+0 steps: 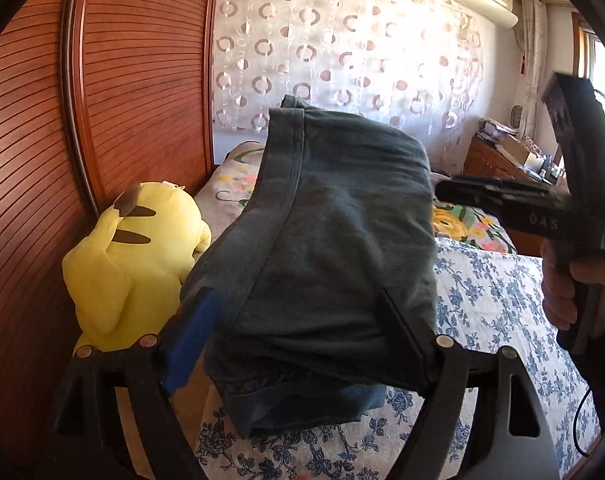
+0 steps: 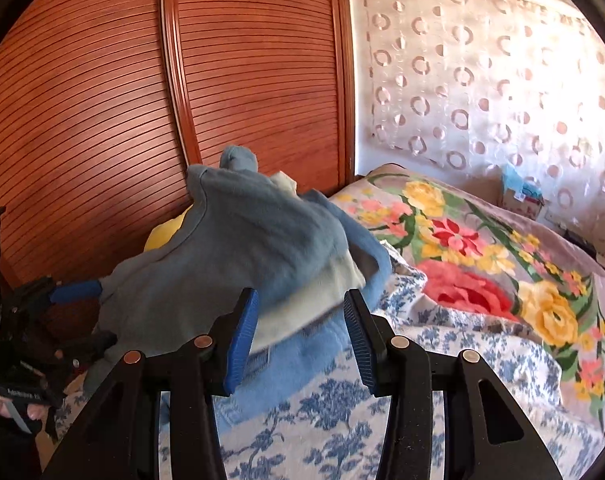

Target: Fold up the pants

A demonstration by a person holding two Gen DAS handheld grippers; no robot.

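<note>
The left wrist view looks forward along its own fingers, very close behind the pants (image 1: pixel 326 240), which fill its middle, and faces the patterned curtain (image 1: pixel 342 60) across the bed (image 1: pixel 494 300). The right wrist view sits to its right, looking left and forward over the bed toward the slatted wardrobe doors (image 2: pixel 242 80). Both share the pants, wardrobe, curtain, floral blanket (image 2: pixel 482 248) and yellow plush toy (image 1: pixel 134 256); each shows the other gripper.

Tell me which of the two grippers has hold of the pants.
The left gripper: the pants are bunched between its fingers. The right gripper is open, gripping nothing.
</note>
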